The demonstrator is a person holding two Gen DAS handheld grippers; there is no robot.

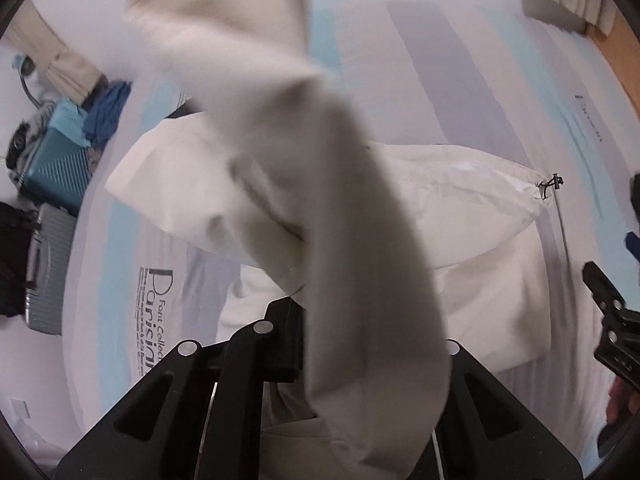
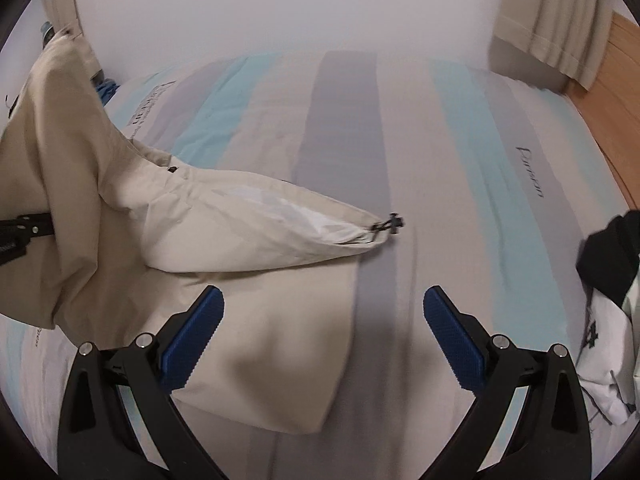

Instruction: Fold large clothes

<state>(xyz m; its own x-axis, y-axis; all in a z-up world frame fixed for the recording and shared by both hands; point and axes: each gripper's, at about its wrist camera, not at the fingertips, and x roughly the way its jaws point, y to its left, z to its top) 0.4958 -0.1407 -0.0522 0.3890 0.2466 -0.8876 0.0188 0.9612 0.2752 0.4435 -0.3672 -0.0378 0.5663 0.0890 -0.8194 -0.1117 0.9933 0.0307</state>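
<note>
- Left gripper [image 1: 320,360]: jaws nearly closed, pinching a fold of the cream jacket [image 1: 340,208], which rises lifted ahead of the fingers.
- Right gripper [image 2: 322,336]: blue pads [image 2: 452,336] wide apart, empty.
- Jacket's remainder lies on the striped bed [image 2: 460,184], under and left of the right fingers.

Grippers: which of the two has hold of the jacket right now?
The left gripper: its jaws are shut on a lifted fold of the beige jacket. The right gripper hangs wide open over the bedspread, blue pads bare.

The striped bedsheet [image 1: 460,92] bears printed lettering "Font Collection" and "Parisian", partly hidden
</note>
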